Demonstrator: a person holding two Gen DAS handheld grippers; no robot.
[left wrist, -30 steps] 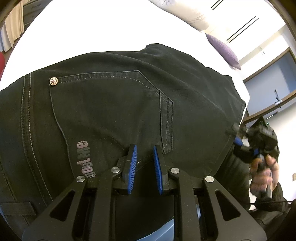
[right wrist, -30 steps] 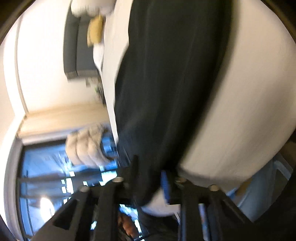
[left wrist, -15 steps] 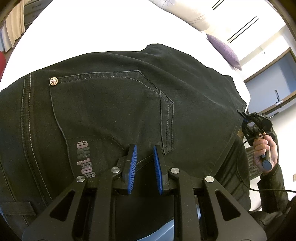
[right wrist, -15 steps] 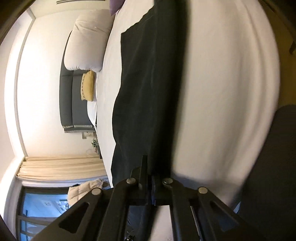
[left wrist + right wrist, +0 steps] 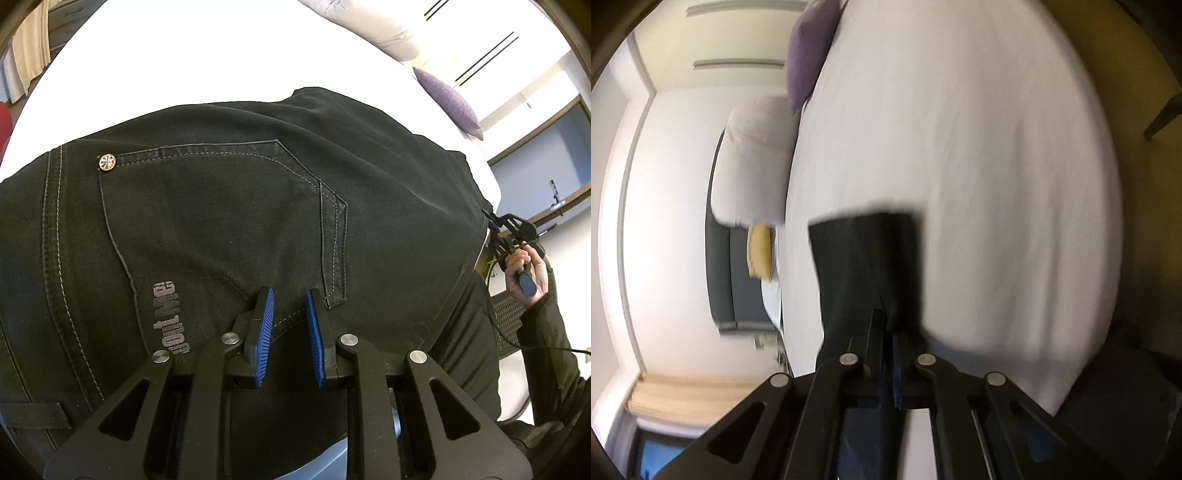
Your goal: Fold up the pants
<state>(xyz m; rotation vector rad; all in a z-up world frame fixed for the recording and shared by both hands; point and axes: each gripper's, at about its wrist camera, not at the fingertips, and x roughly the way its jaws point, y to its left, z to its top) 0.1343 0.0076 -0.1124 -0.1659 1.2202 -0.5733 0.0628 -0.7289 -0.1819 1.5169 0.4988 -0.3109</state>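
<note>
1. Left gripper (image 5: 289, 306), ribbed blue pads slightly apart, nothing visibly clamped, low centre.
2. Right gripper (image 5: 886, 332) clamped on pants (image 5: 864, 258) hem.
3. Black stitched denim pants (image 5: 229, 221) fill frame centre on smooth white bed (image 5: 184, 48).

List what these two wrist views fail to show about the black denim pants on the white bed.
- Left wrist view: the black denim pants run off the left and bottom edges, and the left gripper covers their near part; whether it pinches fabric is unclear.
- Left wrist view: the right gripper is too small to read.
- Right wrist view: motion blur smears the pants; the right gripper's frame hides where cloth enters.
- The print is distorted, unreadable.
</note>
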